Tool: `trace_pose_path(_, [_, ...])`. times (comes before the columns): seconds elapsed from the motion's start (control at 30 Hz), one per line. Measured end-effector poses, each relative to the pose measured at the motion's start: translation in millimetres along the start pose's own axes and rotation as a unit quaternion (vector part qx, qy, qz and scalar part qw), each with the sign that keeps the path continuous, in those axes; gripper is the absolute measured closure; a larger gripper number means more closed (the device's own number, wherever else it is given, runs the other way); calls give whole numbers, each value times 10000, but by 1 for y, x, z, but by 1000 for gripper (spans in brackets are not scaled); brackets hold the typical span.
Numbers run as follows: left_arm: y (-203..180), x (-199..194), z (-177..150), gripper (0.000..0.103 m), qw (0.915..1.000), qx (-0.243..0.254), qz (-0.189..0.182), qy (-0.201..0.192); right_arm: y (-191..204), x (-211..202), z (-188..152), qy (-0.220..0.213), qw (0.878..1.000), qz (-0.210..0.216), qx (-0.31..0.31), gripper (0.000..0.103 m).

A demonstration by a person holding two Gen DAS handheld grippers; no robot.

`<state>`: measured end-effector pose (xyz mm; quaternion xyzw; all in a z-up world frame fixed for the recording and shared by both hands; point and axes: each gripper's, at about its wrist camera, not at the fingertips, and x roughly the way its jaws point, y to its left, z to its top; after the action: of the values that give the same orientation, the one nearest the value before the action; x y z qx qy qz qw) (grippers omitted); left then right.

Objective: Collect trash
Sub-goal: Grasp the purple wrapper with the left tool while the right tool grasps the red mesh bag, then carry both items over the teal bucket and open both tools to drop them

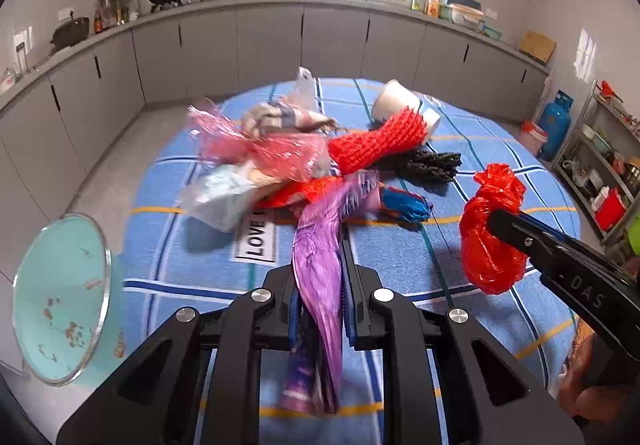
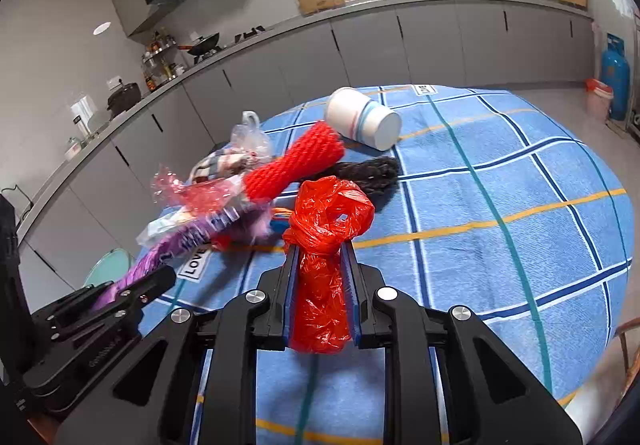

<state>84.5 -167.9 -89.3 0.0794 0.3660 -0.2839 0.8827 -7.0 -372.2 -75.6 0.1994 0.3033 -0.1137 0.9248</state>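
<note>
Gripping purple wrapper (image 1: pixel 318 285), red bag (image 2: pixel 324 265)

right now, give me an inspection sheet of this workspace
surface: blue checked cloth covers the table
job's things: purple wrapper, red bag, both gripped
clutter: red foam net, black net, paper cup on its side, pink film
grippers: left gripper shut on wrapper; right gripper shut on bag
cables: nothing seen
surroundings: grey cabinets, gas cylinder
</note>
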Motion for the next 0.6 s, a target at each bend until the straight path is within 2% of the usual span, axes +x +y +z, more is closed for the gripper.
trace_pose_path(0.1, [9, -15, -3, 87, 9998, -60, 66, -161, 10, -5, 1, -41, 9999, 53, -93, 82])
trace_pose_path(0.37, [25, -26, -9, 88, 9994, -252, 102, -220, 29, -11, -1, -67, 9996, 110, -258, 82])
trace_pose_path(0.6, [40, -48, -6, 88, 9977, -408, 140, -525, 45, -15, 0, -116, 9988, 222, -426, 82])
